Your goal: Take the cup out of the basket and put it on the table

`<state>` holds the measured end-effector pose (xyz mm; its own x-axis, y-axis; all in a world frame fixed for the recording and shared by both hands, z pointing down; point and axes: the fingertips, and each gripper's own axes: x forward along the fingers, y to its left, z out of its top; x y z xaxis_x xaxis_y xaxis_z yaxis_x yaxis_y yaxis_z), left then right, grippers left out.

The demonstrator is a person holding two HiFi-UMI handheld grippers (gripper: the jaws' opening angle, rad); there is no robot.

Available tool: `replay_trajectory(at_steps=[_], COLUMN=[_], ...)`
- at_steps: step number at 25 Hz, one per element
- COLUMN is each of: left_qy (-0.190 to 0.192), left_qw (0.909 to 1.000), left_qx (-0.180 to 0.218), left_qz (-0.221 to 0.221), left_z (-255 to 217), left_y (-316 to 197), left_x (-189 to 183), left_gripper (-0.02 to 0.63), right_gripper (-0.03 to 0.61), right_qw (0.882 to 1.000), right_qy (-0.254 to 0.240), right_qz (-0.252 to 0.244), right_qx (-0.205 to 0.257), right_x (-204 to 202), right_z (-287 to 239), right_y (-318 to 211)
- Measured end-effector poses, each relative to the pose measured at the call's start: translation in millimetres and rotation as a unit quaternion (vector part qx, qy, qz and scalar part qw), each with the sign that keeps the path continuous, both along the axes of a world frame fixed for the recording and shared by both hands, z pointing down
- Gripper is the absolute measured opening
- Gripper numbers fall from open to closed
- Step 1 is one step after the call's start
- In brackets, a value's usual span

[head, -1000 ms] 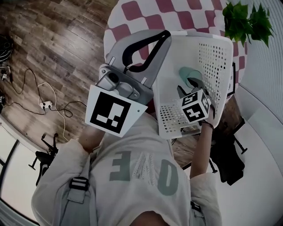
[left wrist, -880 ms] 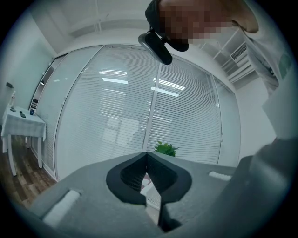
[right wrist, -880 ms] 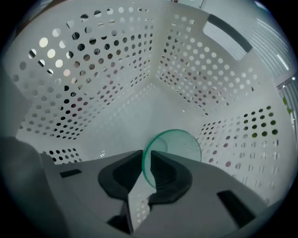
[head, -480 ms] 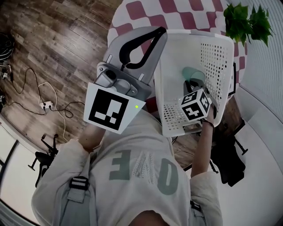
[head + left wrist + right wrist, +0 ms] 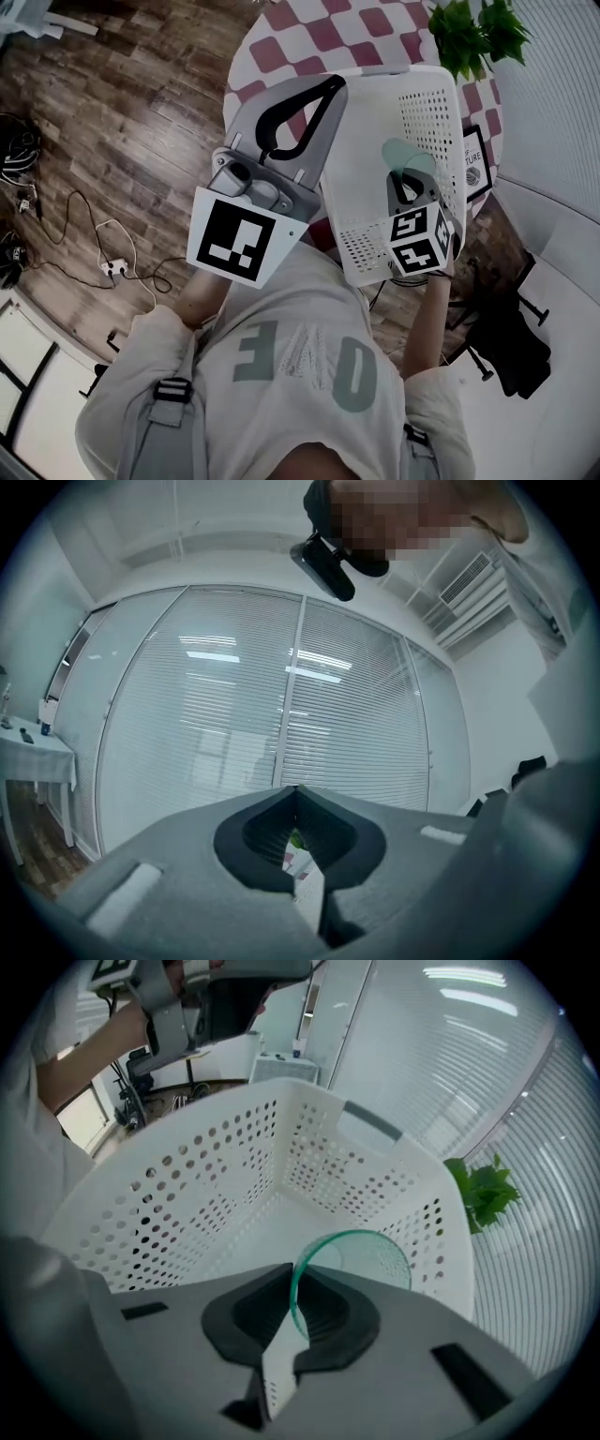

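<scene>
Since a moment ago the right gripper [image 5: 289, 1277] has just been closing its fingers, and the cup's [image 5: 367, 1252] rim now stands between them. At the left of the head view, wooden floor [image 5: 122, 112] carries a power strip [image 5: 116, 268]. Left of centre, the left gripper [image 5: 330, 82] has its fingers pressed together, tips by the white basket's [image 5: 361, 178] left wall; whether they nip it I cannot tell. Right of centre, the right fingers pinch the green see-through cup by its rim, inside the basket. Beyond lies the checkered tabletop [image 5: 309, 37], with a plant [image 5: 473, 33] at upper right.
</scene>
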<state>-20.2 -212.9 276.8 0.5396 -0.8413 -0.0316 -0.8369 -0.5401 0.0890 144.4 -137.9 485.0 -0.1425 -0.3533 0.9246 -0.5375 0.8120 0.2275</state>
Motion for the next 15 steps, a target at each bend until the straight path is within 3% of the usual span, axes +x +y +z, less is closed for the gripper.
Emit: replay_trajectory(at_steps=[3,7,11,15], left_qy=[-0.002,-0.008,-0.016,-0.028], left_qw=[0.9995,0.9971,0.9938,0.9913], left_qx=[0.02,0.042,0.067,0.081], left_qz=[0.024,0.062,0.088,0.099], left_z=[-20.2,-42.5,-60.3,-72.4], left_y=[7.7,21.2,36.2,48.7], left_x=[19.1,50.1,76.1,94.8], left_gripper=[0.003,0.003,0.003,0.003], right_gripper=[0.025,0.025,0.025,0.025], right_qw=[0.997,0.981,0.968,0.954], right_qy=[-0.05,-0.141,-0.153,-0.174], right_qz=[0.037,0.092,0.106,0.121], right_qx=[0.042,0.099,0.171,0.213], right_x=[0.4,3.0,14.9,27.5], right_z=[-34.5,-87.0,-127.3,-154.4], right_y=[-1.2,1.3,8.0,18.2])
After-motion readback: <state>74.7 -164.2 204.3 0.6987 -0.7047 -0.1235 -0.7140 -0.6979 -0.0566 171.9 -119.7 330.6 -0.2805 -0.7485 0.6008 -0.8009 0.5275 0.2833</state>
